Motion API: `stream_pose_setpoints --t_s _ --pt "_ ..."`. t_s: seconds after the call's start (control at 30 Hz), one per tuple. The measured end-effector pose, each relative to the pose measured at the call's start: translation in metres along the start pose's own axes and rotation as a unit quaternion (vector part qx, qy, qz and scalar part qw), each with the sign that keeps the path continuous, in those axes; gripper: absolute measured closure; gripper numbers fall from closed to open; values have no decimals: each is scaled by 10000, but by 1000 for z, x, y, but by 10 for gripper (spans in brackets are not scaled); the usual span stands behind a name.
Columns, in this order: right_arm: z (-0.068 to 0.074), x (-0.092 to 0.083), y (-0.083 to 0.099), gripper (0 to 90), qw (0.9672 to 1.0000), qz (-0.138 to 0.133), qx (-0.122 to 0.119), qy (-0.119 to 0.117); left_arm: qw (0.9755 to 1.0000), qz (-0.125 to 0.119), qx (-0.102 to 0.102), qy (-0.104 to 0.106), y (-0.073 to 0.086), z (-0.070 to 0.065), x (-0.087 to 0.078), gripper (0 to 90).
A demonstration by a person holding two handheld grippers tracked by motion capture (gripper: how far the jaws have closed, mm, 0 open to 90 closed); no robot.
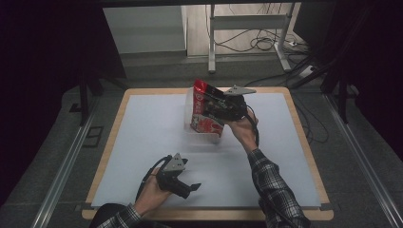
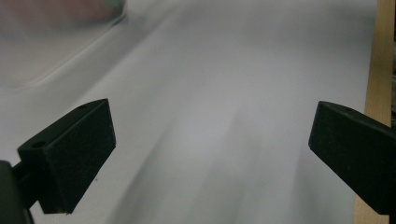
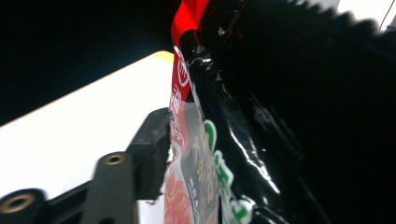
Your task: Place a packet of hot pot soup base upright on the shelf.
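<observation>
A red and black snack bag [image 1: 205, 111] stands upright near the far middle of the table, in what looks like a clear plastic box [image 1: 190, 131]. My right gripper [image 1: 217, 107] is at the bag's right side near its top, with the bag between its jaws. In the right gripper view one black finger [image 3: 150, 151] lies beside the bag's printed face [image 3: 198, 168], and the bag hides the other finger. The jaws stand apart and do not squeeze the bag. My left gripper [image 1: 186, 186] rests low at the near edge, jaws [image 2: 210, 154] wide open with nothing between them.
A white mat [image 1: 142, 142] covers the wooden table [image 1: 304, 142]. A blurred edge of the clear box [image 2: 70, 51] lies far off in the left gripper view. Beyond the table are a desk frame [image 1: 247, 28] and floor cables [image 1: 261, 45].
</observation>
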State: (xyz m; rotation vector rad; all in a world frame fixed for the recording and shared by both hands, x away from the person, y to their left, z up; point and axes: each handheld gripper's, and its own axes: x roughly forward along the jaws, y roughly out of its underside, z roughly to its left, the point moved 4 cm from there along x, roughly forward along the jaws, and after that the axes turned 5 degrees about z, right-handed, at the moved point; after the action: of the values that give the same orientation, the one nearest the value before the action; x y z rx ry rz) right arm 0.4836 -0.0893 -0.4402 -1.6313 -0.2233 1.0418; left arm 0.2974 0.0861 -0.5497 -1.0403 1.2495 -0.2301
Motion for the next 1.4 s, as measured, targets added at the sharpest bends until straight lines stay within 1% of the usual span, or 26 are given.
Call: stream_pose_setpoints --t_s 0.03,0.07,0.1,0.13,0.23,0.3,0.47,0.57,0.6,0.83,0.97,1.13,1.4 --pt "1 0 0 364 10000 54 -51 18 10000 -51 -54 7 0 1 -1 5" --pt "1 0 0 364 10000 54 -51 18 10000 -51 -54 7 0 1 -1 4" --pt "1 -1 0 347 9999 70 -68 26 9998 -138 -112 80 -1 1 -1 4" --pt "1 -1 -1 329 9999 81 -96 26 9997 -170 -146 104 -1 1 -1 3" --pt "0 -5 -1 288 9999 120 -95 -2 9997 -199 -123 100 -1 1 -1 3" --pt "-1 -5 -2 280 9999 113 -87 -10 9996 -194 -130 127 -1 1 -1 1" --pt "-2 -10 -3 227 9998 131 21 -116 9995 -250 -81 179 -2 -1 0 0" --pt "-1 -12 -2 195 9997 181 8 -164 9995 -266 -57 164 -2 -1 0 0" --pt "-1 -13 -2 181 9996 207 -34 -175 9995 -271 -53 158 -2 -1 0 0" --pt "1 -16 1 139 9997 209 -10 -148 9997 -252 26 57 -1 -1 1 0" --pt "2 -19 4 110 9995 288 -45 -107 9998 -211 69 8 -1 -1 1 0" --pt "3 -23 7 97 9993 343 -137 -41 9998 -203 40 -8 -1 -1 1 0" --pt "5 -30 11 83 9991 383 -185 -16 9998 -199 64 -37 -1 0 0 0"
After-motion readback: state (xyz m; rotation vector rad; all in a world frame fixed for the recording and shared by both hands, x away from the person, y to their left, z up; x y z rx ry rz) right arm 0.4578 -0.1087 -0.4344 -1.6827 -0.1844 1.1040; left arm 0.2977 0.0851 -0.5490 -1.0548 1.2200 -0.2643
